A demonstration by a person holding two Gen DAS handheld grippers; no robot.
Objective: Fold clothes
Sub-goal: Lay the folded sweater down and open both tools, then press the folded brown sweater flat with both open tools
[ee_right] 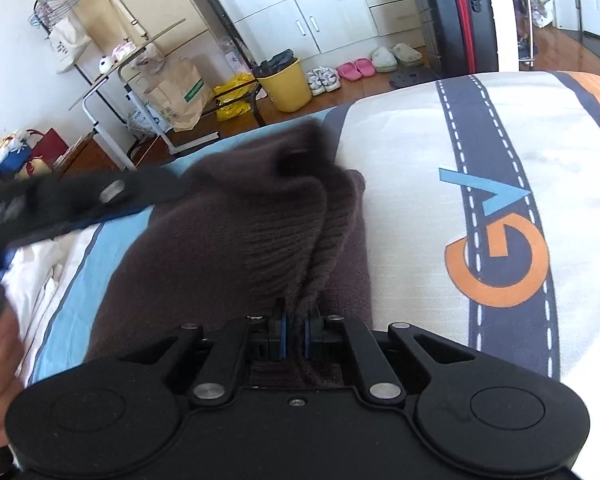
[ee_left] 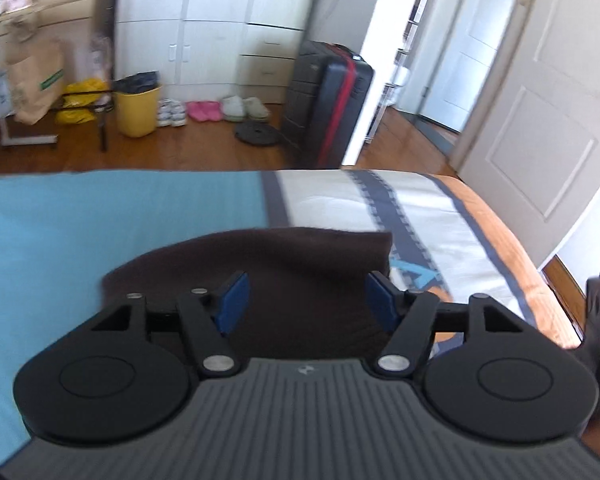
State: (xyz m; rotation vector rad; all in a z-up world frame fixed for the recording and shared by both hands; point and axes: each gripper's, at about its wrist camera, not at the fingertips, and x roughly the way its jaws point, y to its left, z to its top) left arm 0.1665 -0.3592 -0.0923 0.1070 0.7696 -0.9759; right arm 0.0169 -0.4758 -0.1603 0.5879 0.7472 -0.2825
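Left side first. Your left gripper (ee_left: 306, 298) stands released, blue pads (ee_left: 233, 300) apart, nothing pinched between them. It hangs over the near part of the brown knit garment (ee_left: 284, 264), which lies on the bedspread (ee_left: 100, 232) straddling the pale blue panel and the cream one. In the right wrist view that same tool shows only as a dark blur at the left edge, above rumpled white fabric (ee_right: 32, 272), with a hand (ee_right: 0, 360) at the frame's edge.

Centre. The garment is bunched, not flat: a thick rolled fold (ee_right: 260, 216) humps up toward the foot of the bed, ribbing plain along its right side. Judgement: soft, limp, moderately heavy for cloth; it will drape and sag from any single pinch, and the knit should grip the pads, not slide. No stiffness to rely on.

Right. Your right gripper (ee_right: 295, 334) is clenched on a ribbed edge of the garment; a narrow pleat of knit rises from between the pads. The road-stripe print (ee_right: 496, 216) lies just beside it, bare.

Where to take hold: probably a matching edge or corner on the left, well apart from the right pinch, so the cloth spreads between both. Avoid grabbing the middle hump; it will likely gather several layers at once.
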